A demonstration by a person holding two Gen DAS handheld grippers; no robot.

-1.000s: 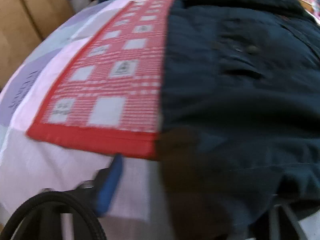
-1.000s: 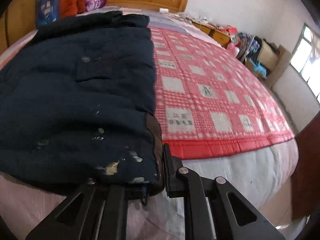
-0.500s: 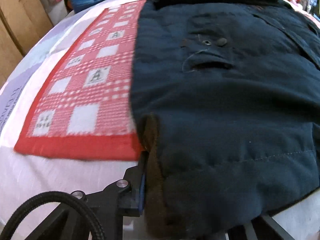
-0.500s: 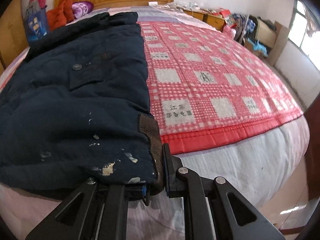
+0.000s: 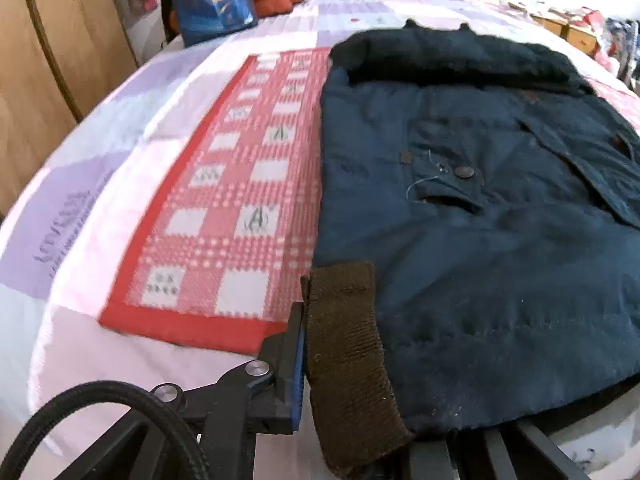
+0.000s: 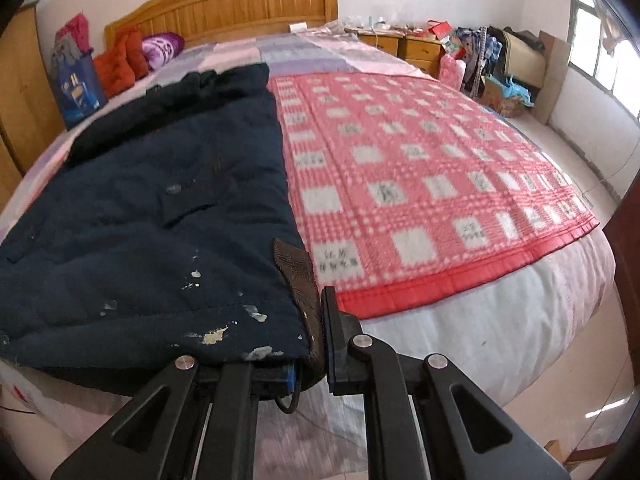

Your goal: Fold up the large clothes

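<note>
Jacket (image 6: 152, 216) on blanket (image 6: 420, 200), on bed (image 6: 460, 332); bag (image 6: 76, 92) behind, nr headboard (image 6: 240, 4).

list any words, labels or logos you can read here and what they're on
"A": logo letter in white squares of the red checked blanket.
Chinese characters in other squares: blurred, unreadable.
Lettering on the lilac bedsheet: too faint.
Print on the blue bag: too blurred.

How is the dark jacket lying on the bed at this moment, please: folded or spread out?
Spread out: the dark jacket lies flat across the bed, its collar toward the headboard, its pocket showing.
</note>
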